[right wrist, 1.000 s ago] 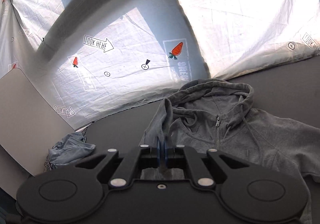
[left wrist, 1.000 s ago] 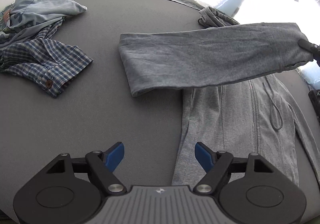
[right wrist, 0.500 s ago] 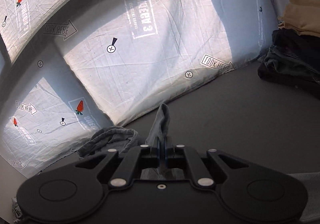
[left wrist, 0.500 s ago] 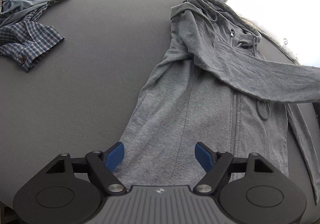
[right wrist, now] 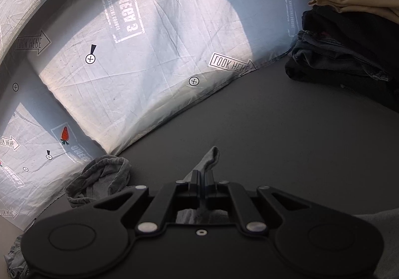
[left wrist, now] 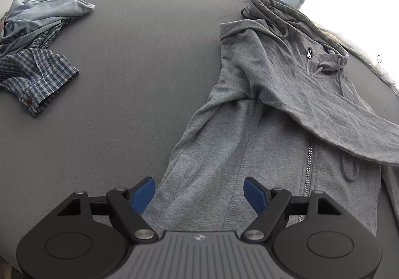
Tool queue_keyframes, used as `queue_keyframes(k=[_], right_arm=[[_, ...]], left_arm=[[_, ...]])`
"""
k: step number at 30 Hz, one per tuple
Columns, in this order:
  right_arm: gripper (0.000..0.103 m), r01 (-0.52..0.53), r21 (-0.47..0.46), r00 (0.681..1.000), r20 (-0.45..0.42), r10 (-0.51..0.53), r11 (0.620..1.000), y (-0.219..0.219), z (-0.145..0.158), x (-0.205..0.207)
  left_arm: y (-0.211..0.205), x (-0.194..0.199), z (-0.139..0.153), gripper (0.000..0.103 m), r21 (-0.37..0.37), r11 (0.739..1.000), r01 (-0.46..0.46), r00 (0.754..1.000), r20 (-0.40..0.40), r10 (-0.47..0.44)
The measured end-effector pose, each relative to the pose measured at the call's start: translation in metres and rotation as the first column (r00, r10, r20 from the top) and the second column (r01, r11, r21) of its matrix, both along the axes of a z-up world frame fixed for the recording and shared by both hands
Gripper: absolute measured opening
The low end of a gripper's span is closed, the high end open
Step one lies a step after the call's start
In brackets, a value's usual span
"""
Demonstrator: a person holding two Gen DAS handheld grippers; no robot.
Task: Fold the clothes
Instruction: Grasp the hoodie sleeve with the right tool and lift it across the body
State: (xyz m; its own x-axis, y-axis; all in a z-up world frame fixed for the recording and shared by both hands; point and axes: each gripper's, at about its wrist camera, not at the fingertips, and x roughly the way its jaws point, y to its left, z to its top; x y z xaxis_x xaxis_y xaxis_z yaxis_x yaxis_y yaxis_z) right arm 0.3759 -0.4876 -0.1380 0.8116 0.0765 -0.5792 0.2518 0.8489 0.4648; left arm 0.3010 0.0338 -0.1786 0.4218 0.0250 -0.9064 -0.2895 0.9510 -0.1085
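A grey zip hoodie (left wrist: pixel 261 134) lies face up on the dark grey table (left wrist: pixel 129 84), hood toward the far edge. One sleeve (left wrist: pixel 324 109) is drawn across its chest toward the right edge of the left wrist view. My left gripper (left wrist: pixel 199 191) hovers open over the hoodie's lower left hem, blue pads wide apart, nothing between them. My right gripper (right wrist: pixel 202 179) is shut on the sleeve cuff (right wrist: pixel 209 159), whose tip sticks out past the fingers. The hood (right wrist: pixel 104 174) bunches at the left in the right wrist view.
A plaid shirt (left wrist: pixel 35 79) and a light blue garment (left wrist: pixel 42 17) lie heaped at the table's far left. Folded dark and tan clothes (right wrist: pixel 349 37) are stacked at the far right. A printed white sheet (right wrist: pixel 149 54) hangs behind the table.
The right gripper has carried the sleeve across the hoodie's chest to the right and lowered it. The left gripper has shifted over the hoodie's lower left hem.
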Motion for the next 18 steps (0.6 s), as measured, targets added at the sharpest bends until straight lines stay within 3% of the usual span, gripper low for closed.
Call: queue_keyframes(k=[6, 10, 13, 15, 18], right_arm=[[0.003, 0.111, -0.009, 0.993, -0.033, -0.111, 0.994, -0.028, -0.021, 0.011], [0.003, 0.177, 0.001, 0.979, -0.105, -0.176, 0.984, -0.039, -0.046, 0.011], [0.012, 0.203, -0.005, 0.968, -0.153, -0.201, 0.979, -0.042, -0.059, 0.005], [0.029, 0.211, 0.02, 0.963, -0.175, -0.205, 0.977, -0.043, -0.067, -0.002], [0.033, 0.22, 0.08, 0.957, -0.212, -0.199, 0.972, -0.041, -0.08, -0.012]], left_arm=[[0.003, 0.037, -0.008, 0.079, 0.068, 0.998, 0.006, 1.0, -0.008, -0.006], [0.002, 0.066, -0.024, 0.079, 0.086, 0.996, 0.01, 0.999, -0.05, -0.006], [0.001, 0.079, -0.027, 0.079, 0.132, 0.991, 0.017, 0.999, -0.039, -0.012], [0.005, 0.084, -0.027, 0.079, 0.151, 0.988, -0.001, 1.0, -0.027, 0.005], [0.016, 0.089, -0.03, 0.08, 0.148, 0.987, -0.062, 0.997, -0.027, 0.067]])
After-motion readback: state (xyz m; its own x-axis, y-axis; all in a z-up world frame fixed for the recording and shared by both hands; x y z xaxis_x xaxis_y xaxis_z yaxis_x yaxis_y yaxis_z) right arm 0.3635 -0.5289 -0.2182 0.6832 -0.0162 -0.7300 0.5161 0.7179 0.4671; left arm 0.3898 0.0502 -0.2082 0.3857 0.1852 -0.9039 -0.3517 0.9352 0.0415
